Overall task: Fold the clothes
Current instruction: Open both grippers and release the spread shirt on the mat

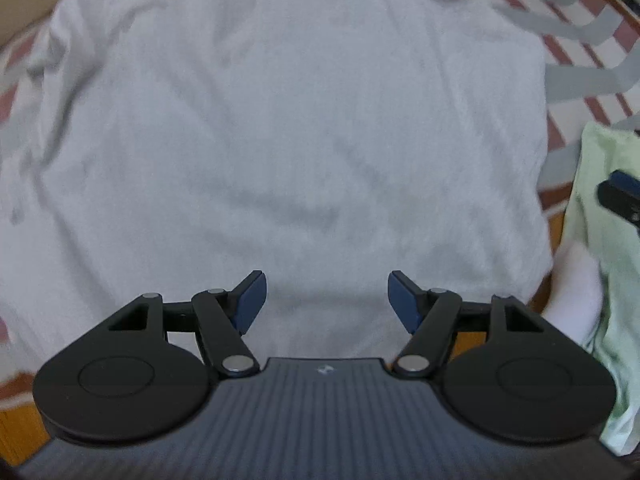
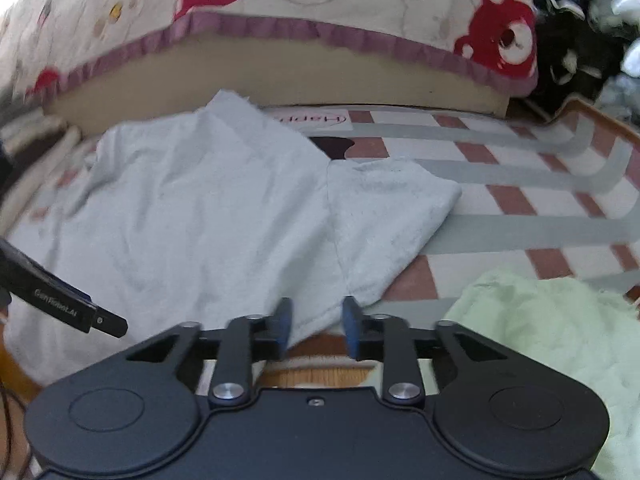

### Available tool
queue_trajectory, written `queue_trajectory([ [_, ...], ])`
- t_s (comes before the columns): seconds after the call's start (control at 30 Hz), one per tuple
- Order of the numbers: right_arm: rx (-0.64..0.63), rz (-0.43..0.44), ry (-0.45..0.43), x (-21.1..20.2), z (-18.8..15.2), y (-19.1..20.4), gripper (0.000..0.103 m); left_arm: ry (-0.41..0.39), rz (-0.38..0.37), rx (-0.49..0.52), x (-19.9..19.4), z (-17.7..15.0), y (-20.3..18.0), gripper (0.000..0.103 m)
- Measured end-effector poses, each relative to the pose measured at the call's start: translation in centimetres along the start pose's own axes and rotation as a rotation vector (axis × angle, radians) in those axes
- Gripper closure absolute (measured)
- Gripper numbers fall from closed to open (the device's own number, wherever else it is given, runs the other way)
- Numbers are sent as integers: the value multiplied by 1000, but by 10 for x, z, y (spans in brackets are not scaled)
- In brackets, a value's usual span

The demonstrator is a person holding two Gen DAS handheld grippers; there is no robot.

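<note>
White shirt (image 1: pixel 280 120) lies flat on the mat dead ahead of my left tongs (image 1: pixel 327 300), wide open & empty; right tongs (image 2: pixel 317 326), part open, empty, sit at its near-right hem, sleeve (image 2: pixel 384 216) prob. pointing right.

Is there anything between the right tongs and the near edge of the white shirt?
Nothing visible. The right tongs are open, right at the near hem of the white shirt, with only bare mat between them. The green garment lies off to the right, and the left tongs off to the left.
</note>
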State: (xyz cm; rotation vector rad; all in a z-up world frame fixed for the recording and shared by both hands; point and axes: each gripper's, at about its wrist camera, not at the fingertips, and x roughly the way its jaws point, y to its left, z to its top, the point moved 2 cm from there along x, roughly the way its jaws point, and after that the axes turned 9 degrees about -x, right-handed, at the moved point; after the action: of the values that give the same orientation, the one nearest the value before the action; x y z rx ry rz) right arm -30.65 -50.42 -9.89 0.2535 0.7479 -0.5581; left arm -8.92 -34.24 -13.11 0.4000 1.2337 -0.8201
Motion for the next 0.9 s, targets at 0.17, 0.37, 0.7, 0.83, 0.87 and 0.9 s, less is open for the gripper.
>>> queue_trajectory([
  [0.17, 191, 54, -4, 37, 21, -41, 55, -125, 59, 103, -12, 31, -4, 36],
  [0.37, 175, 9, 148, 84, 45, -67, 47, -168, 35, 65, 1, 58, 14, 36],
  [0.7, 342, -82, 159, 119, 45, -101, 43, -98, -55, -93, 27, 75, 38, 36],
  [0.83, 342, -108, 82, 131, 45, -103, 38, -90, -55, -132, 31, 78, 45, 36],
  [0.87, 330, -102, 56, 134, 46, -103, 43, -92, -50, -135, 32, 79, 47, 36],
  [0.9, 317, -88, 35, 137, 47, -103, 67, -93, -44, -139, 32, 79, 48, 36],
])
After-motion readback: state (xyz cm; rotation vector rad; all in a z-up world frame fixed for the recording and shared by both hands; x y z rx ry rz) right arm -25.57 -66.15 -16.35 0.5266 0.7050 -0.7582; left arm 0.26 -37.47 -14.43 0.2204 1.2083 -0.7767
